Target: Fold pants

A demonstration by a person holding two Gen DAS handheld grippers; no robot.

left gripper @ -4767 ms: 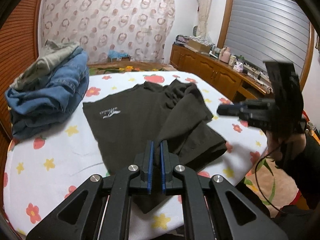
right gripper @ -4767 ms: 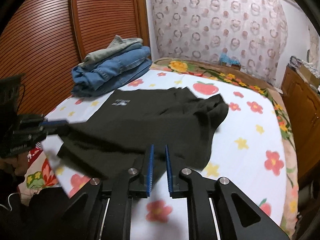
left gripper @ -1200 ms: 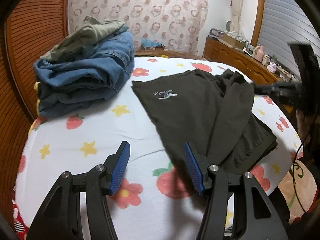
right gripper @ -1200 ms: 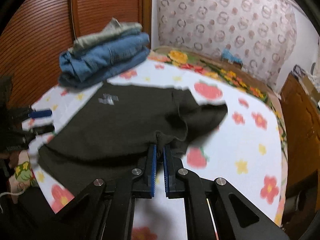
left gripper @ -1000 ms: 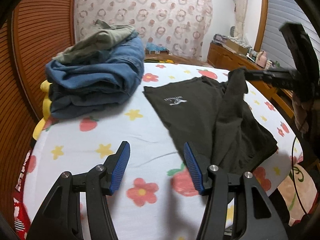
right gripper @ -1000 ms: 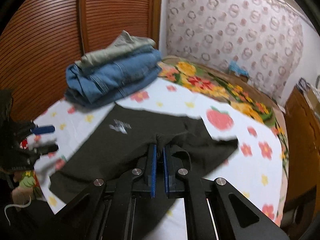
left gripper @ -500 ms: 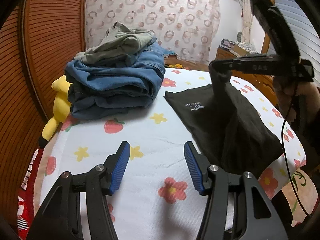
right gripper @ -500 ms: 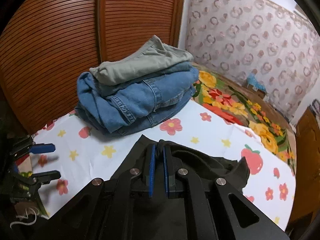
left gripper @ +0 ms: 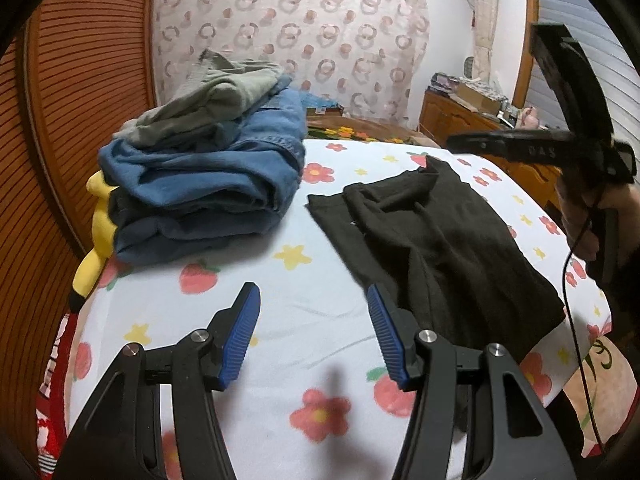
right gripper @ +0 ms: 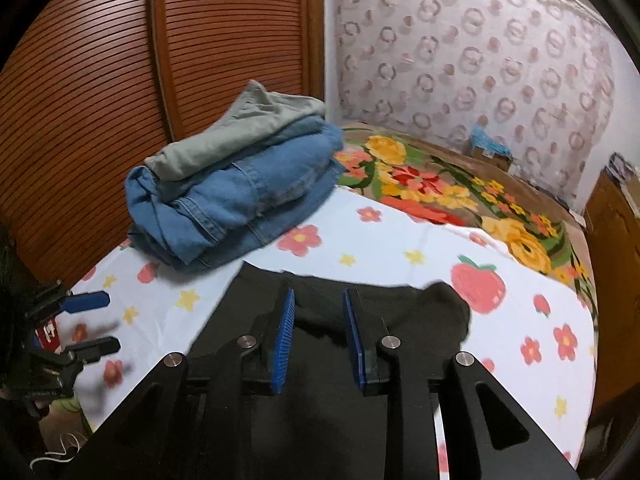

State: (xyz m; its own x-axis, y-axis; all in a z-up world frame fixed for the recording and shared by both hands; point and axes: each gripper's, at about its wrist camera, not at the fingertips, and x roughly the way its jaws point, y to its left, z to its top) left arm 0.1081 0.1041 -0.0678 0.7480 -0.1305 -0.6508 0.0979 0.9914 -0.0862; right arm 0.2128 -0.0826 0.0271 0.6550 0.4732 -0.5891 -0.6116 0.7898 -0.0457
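Both jaws gape empty; only left view shows yellow toy under jeans.

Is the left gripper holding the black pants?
No, the left gripper is open over the sheet, beside the black pants.

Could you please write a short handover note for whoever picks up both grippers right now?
Left gripper: open, empty, hovering over the bedsheet beside the black pants.
Right gripper: jaws have just been opening; the pads stand apart over the pants' far edge, nothing pinched.
Pants: lying folded over on the sheet, top layer rumpled near the far end.
Stack of folded jeans sits beside the pants, apart from them.
Done: one fold laid down and released.
Left: probably smooth the wrinkles, fold once more, perhaps move it to the stack.
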